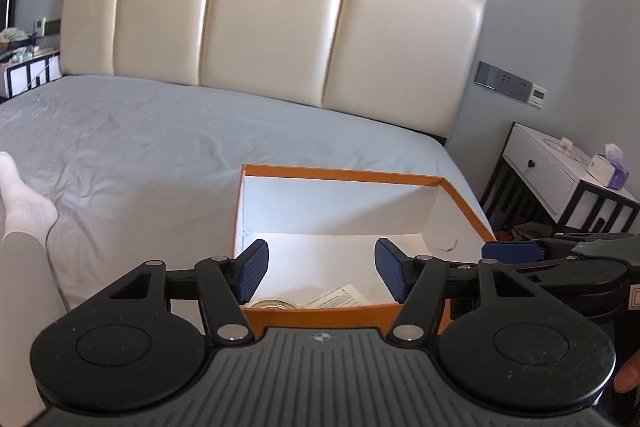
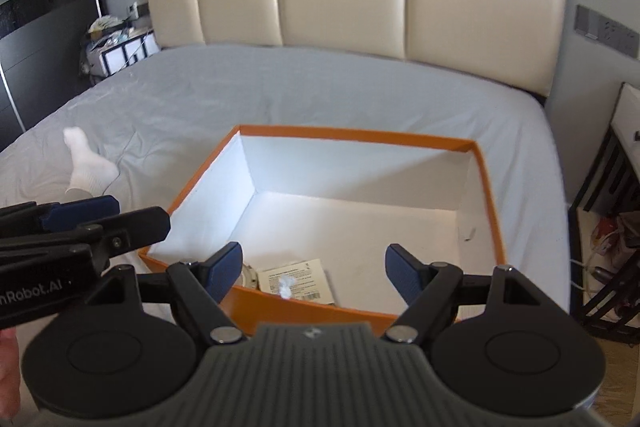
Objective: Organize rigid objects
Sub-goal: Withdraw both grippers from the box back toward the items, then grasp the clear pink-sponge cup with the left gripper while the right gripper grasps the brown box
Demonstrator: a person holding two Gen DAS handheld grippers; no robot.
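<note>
Lying in orange box [image 2: 486, 195], packet [image 2: 296, 277] below right hand-held gripper [image 2: 314, 273]

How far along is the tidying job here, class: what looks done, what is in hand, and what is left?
Done: a round glass item and a printed packet already lie in the orange box on the bed.
In hand: nothing. The left hand-held gripper and right hand-held gripper are open and empty above the box.
Left: no other loose rigid objects show on the bed.
</note>
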